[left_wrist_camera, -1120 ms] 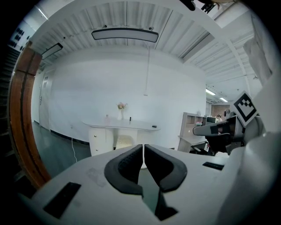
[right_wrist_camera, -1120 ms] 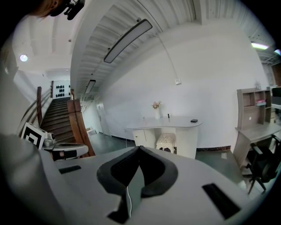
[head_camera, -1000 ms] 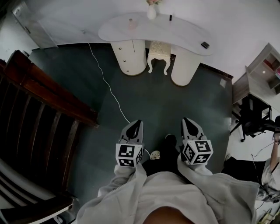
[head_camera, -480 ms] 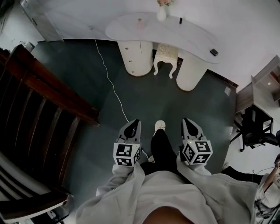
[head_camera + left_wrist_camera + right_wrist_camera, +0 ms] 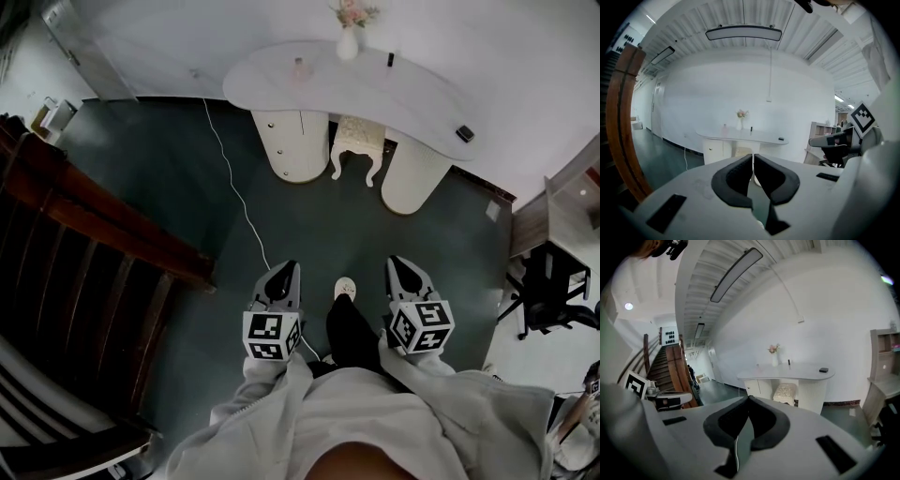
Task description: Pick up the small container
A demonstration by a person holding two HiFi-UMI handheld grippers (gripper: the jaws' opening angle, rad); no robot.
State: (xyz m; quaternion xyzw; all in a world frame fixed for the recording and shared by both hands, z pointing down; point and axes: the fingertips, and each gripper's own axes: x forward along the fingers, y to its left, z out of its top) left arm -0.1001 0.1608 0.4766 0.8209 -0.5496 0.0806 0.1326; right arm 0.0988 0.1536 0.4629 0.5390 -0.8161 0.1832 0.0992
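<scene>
Container (image 5: 300,67): small, pale, on curved white tabletop (image 5: 412,94), near vase (image 5: 348,44). We log left tool (image 5: 287,269) and right tool (image 5: 397,264) closed, empty. Ceiling lamp (image 5: 743,33) shows in gripper views only.

Head view steeply down; gripper views forward; far desk (image 5: 356,89) in all

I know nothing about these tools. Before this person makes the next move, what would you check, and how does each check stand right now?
1. Empty left hand-held gripper: ok, jaws together, nothing between them.
2. Empty right hand-held gripper: ok, the same.
3. Jaws opened for a grasp: not ok, both are shut.
4. Reach to the desk: not ok, it stands far off across the floor.
5. Target located: cannot tell; a pale little thing left of the vase may be it.
</scene>
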